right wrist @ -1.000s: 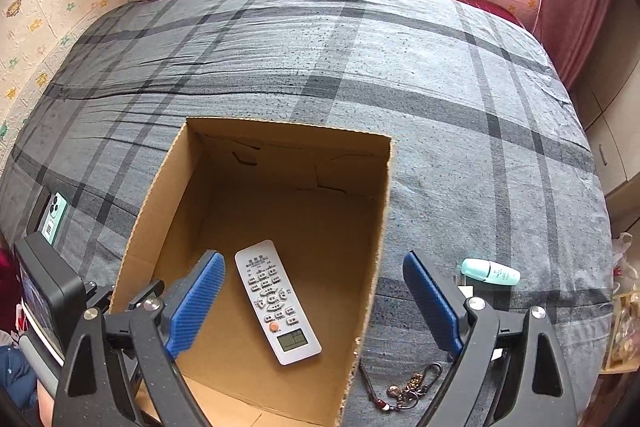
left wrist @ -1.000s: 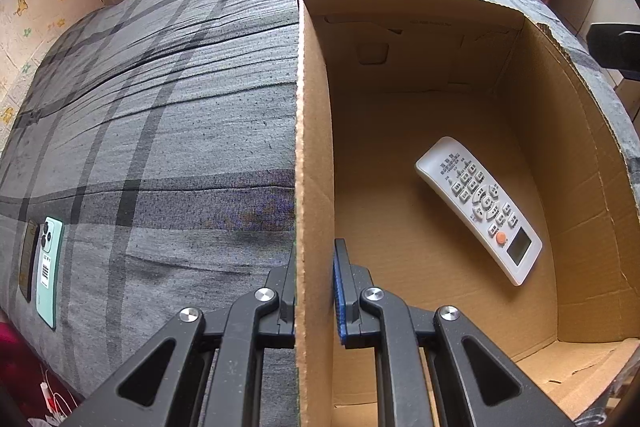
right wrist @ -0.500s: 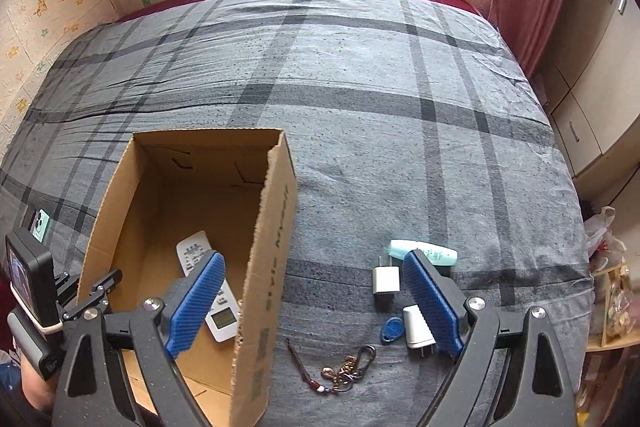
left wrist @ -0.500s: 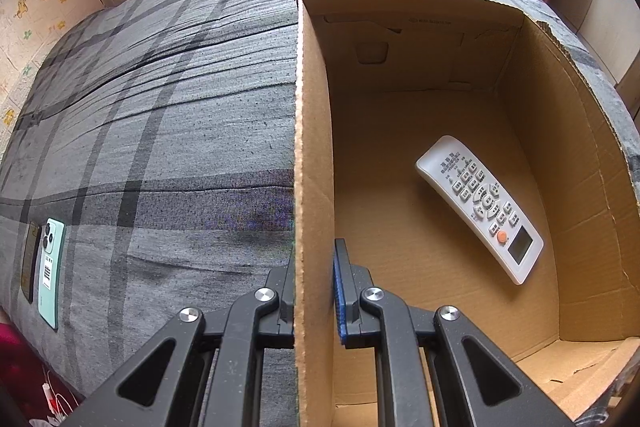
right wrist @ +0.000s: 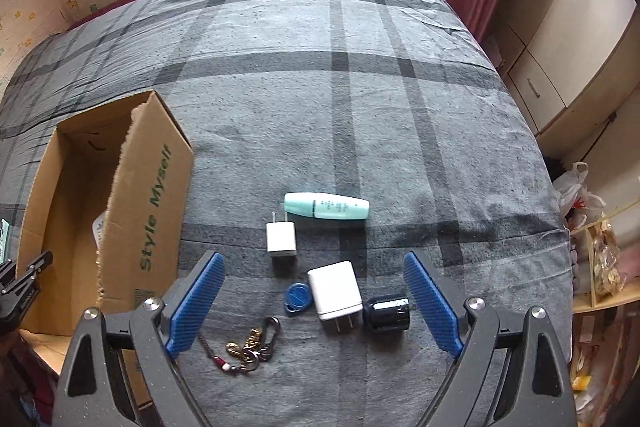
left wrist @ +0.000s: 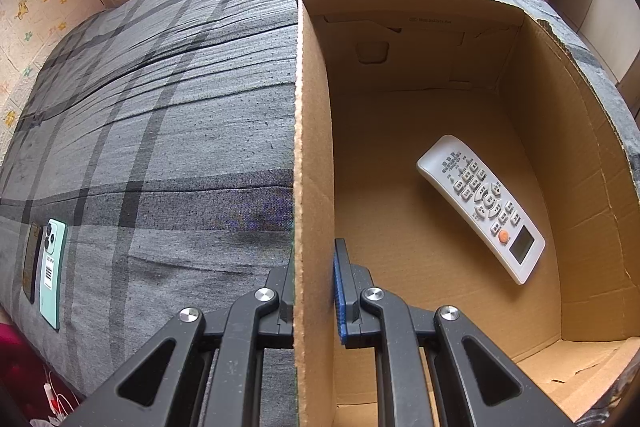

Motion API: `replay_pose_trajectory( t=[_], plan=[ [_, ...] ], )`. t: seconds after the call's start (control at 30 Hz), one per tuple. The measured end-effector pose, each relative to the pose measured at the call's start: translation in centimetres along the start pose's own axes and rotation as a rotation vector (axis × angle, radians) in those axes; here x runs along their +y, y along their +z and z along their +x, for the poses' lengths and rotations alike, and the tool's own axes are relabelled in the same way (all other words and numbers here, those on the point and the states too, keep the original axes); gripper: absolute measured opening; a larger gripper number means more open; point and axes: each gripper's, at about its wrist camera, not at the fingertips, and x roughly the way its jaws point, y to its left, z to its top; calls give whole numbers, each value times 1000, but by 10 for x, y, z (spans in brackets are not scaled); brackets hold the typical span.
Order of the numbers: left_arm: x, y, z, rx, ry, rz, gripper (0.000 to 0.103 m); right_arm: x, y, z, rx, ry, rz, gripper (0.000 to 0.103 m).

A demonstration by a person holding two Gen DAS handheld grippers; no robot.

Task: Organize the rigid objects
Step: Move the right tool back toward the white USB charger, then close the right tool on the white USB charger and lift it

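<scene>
R gripper [right wrist: 314,307] has swung off the cardboard box [right wrist: 152,195] since a sec ago, now over small items on the grey plaid bed [right wrist: 340,87], jaws wide, nothing held. Between its fingers: big white charger [right wrist: 335,289], blue tag [right wrist: 297,296], black cylinder [right wrist: 387,313]. Small white charger [right wrist: 281,238] & mint tube [right wrist: 326,205] just beyond; keychain [right wrist: 250,343] near L finger. L gripper [left wrist: 314,291] unmoved, clamped on box wall [left wrist: 314,187]; remote [left wrist: 482,207] inside the box.

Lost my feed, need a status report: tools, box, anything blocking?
Left tool shut on box wall. Right tool open over larger charger. Remote boxed. Nothing blocking.
</scene>
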Motion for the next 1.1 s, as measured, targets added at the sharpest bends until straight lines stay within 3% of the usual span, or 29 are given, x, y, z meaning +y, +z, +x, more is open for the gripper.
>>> replay_pose_trajectory(
  t=[0.47,0.87,1.1],
  plan=[
    [0,1,0,1,4,-6,15,-58,-36,50,92,-3,173,93],
    [1,0,1,1,5,-11,15,-80,-50,71,144,-8,242,91],
    [2,0,1,2,0,-16,16,-83,-51,73,167,26,257,83]
  ],
)
